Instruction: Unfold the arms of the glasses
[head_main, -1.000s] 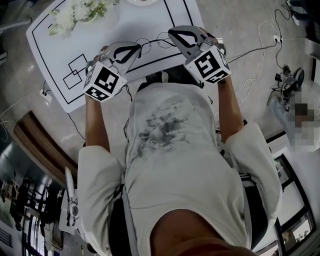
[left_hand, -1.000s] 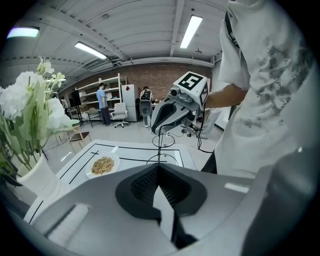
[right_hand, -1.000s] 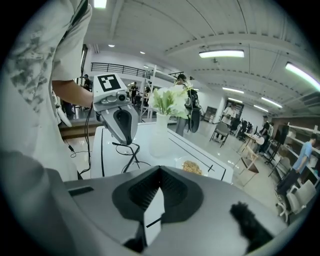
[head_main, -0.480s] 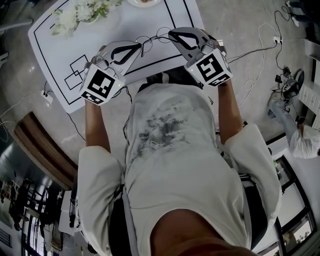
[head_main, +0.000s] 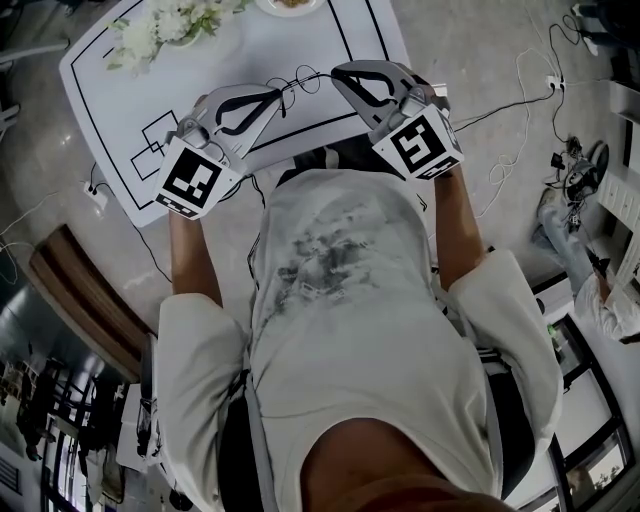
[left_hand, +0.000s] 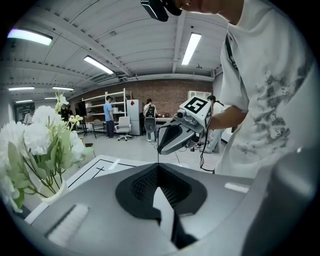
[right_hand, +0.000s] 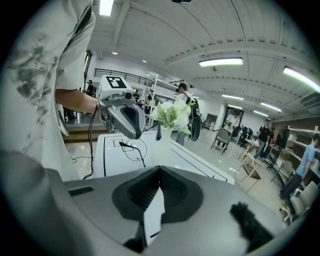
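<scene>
Thin wire-rimmed glasses (head_main: 300, 79) hang above the white table (head_main: 150, 100), between my two grippers. My left gripper (head_main: 278, 92) is shut at the glasses' left end. My right gripper (head_main: 338, 72) is shut at their right end. In the right gripper view a round lens and thin wire (right_hand: 132, 149) sit just under the left gripper's tip (right_hand: 138, 136), and a wire runs down toward my own shut jaws (right_hand: 160, 169). In the left gripper view a thin wire rises from my shut jaws (left_hand: 158, 167) to the right gripper's tip (left_hand: 159, 150).
A vase of white flowers (head_main: 150, 30) stands at the table's far left, and a plate (head_main: 290, 4) at its far edge. Black lines and squares are printed on the tabletop. Cables (head_main: 520, 90) lie on the floor to the right. A person (head_main: 600, 290) is at the right.
Both grippers have shifted a little farther over the table, carrying the glasses with them. The left gripper's marker cube has swung outward to the left.
</scene>
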